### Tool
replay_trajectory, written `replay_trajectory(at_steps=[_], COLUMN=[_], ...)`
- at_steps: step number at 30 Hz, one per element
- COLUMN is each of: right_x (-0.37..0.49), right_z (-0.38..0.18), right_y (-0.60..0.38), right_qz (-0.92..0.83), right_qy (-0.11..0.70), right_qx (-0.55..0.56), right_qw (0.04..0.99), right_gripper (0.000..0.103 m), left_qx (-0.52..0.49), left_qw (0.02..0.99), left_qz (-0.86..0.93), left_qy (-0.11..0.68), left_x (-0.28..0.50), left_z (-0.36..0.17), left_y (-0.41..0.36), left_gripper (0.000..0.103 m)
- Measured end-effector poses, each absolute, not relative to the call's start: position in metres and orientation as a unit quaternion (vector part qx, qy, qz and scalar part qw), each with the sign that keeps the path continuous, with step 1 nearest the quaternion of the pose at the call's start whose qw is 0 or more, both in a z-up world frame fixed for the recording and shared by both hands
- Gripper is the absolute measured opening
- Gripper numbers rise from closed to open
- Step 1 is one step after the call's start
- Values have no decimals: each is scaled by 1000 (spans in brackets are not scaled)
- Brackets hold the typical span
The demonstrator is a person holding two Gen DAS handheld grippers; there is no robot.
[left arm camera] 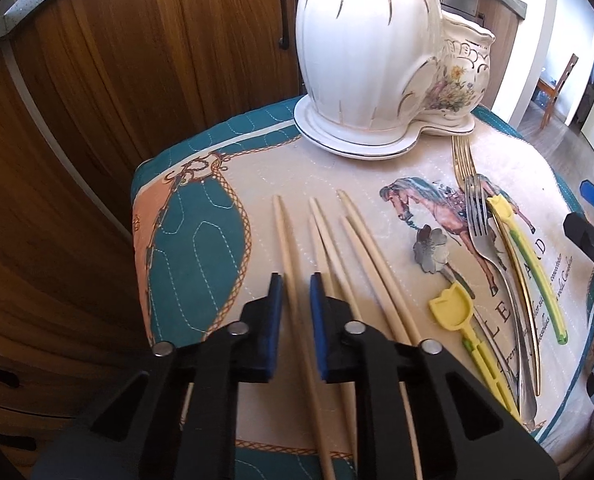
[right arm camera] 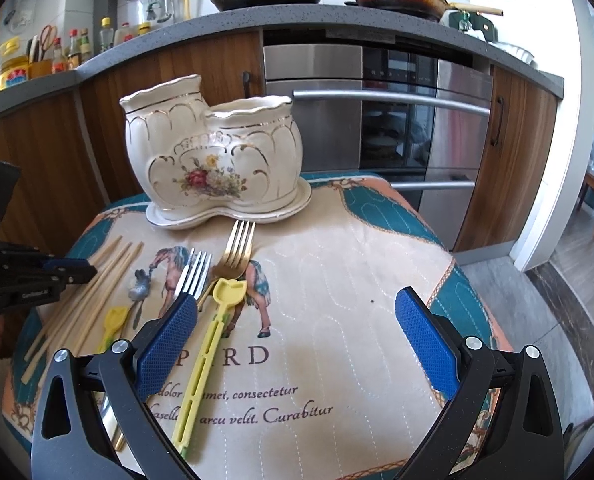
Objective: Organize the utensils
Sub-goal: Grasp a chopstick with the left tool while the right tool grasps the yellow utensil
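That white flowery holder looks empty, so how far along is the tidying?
Nothing looks done: no utensil stands out of the ceramic holder. In hand: the left gripper has closed around one chopstick. Left: other chopsticks, forks, yellow picks; the right gripper is open.

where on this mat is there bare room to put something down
The widest bare patch is the mat's right half, from the yellow fork across to its teal edge, in front of the ceramic holder. A narrower strip lies between the holder's saucer and the chopsticks' tips. The left half is crowded: chopsticks, a flower-headed piece, forks.
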State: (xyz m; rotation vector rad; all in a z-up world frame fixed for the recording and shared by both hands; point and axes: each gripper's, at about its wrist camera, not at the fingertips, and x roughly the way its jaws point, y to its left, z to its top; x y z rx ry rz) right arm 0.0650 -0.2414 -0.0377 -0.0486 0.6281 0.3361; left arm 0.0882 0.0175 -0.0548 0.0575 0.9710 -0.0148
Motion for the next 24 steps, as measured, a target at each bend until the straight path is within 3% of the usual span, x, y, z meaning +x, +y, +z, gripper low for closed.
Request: replay_trajectory(at_steps=[4,20,22,24], right_x=[65,67,63,62], right_z=[-39,-40,-45,-50], right_y=[-240,-247,-237,-225], right_qz=[163,205,218,228], right_qy=[308,340,353,368], right_qx=[-28,-20,-41,-52], right_qw=[937,918,909,900], right_gripper=[98,97,93,75], left_qx=[19,-17,-20,-28], left_qw=[888,921,923,923], left_qz=[-6,-23,-26,-31], left_qy=[460,390,385,382], left_x=[86,61,61,59], left_z=[-55,-34,-32,-31], left_y=[20,20,20,20], left_gripper=[5,5,5,5])
